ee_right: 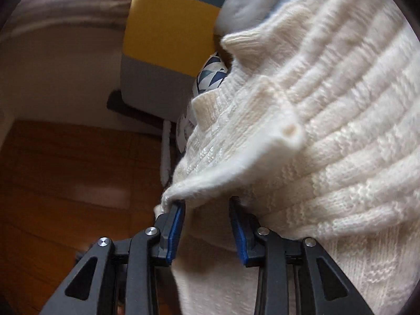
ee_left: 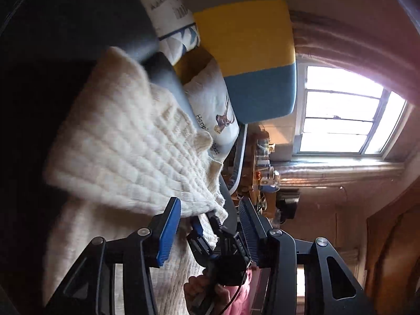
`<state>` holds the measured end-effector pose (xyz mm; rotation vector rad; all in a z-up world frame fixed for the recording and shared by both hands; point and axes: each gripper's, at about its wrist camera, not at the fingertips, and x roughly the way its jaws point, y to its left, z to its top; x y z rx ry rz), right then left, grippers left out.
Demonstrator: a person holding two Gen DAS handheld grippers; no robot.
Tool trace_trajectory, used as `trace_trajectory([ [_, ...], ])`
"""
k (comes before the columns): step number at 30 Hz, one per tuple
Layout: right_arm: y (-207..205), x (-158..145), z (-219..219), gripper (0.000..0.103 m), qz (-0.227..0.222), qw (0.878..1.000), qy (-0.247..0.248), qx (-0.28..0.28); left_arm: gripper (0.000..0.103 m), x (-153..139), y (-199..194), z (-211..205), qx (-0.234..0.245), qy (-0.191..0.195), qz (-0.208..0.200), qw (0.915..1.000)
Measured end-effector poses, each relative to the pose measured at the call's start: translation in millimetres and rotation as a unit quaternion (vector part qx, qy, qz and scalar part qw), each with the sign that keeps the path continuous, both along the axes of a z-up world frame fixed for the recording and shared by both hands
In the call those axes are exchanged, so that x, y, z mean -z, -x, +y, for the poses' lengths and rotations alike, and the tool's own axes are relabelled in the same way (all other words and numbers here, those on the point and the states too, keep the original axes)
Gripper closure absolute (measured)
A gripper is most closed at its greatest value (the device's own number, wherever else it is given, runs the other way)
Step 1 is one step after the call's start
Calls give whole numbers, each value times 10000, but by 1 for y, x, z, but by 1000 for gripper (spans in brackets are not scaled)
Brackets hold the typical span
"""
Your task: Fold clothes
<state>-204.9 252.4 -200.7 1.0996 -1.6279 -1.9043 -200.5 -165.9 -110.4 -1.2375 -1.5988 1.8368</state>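
Observation:
A cream cable-knit sweater (ee_left: 126, 147) lies draped over a dark sofa, and it fills the right wrist view (ee_right: 328, 131). My right gripper (ee_right: 206, 202) is shut on a bunched edge of the sweater, with knit pulled taut over its left fingertip. My left gripper (ee_left: 209, 202) stands open, and the sweater's corner hangs between its blue pads (ee_left: 168, 233). Just beyond them in the left wrist view is the right gripper (ee_left: 207, 225), held by a hand (ee_left: 204, 291).
A deer-print cushion (ee_left: 212, 105) and a triangle-print cushion (ee_left: 176, 26) lean behind the sweater. A yellow, blue and grey striped pad (ee_left: 249, 52) stands beside them. A bright window (ee_left: 341, 113), a cluttered shelf (ee_left: 265, 168) and wooden floor (ee_right: 65, 183) lie beyond.

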Motion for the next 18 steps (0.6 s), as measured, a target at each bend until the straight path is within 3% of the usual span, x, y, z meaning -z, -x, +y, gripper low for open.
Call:
trace_trajectory([
  [3, -21, 13, 10, 63, -159, 9939, 757, 781, 55, 23, -21, -29, -395, -264, -164, 9987],
  [7, -47, 12, 18, 51, -117, 9823, 1141, 1484, 53, 45, -30, -46, -691, -538, -323, 9956],
  [9, -42, 10, 18, 48, -155, 9811, 1114, 1574, 52, 52, -28, -47, -711, -650, -391, 9946],
  [13, -16, 4, 5, 48, -380, 9884, 614, 1333, 52, 57, -21, -36, -689, -819, -360, 9936],
  [18, -1, 2, -9, 51, -159, 9962, 171, 838, 47, 61, -21, -23, -688, -1110, -321, 9909],
])
